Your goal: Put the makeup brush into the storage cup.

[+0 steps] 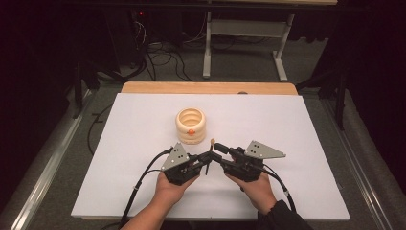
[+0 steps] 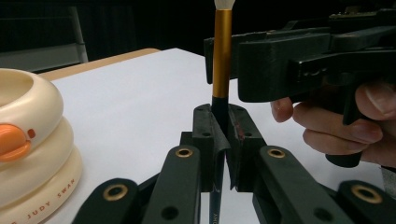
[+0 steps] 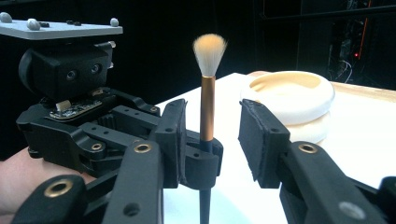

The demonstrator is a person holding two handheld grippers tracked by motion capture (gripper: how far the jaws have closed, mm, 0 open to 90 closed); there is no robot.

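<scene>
A makeup brush (image 1: 210,152) with a black handle, gold ferrule (image 2: 222,51) and pale bristles (image 3: 209,50) stands upright between my two grippers. My left gripper (image 1: 205,160) is shut on the black handle, its jaws closed around the handle in the left gripper view (image 2: 220,122). My right gripper (image 1: 219,149) faces it from the right. It is open, with its pads (image 3: 256,135) on either side of the brush's ferrule (image 3: 207,107) and not touching it. A cream ringed holder (image 1: 190,125) with an orange spot stands just behind the grippers.
A white sheet (image 1: 143,139) covers the table, with a wooden edge (image 1: 208,87) at the back. The cream holder (image 2: 28,140) is close at the left of the left gripper. Beyond the table are a dark floor, cables and a white frame (image 1: 244,36).
</scene>
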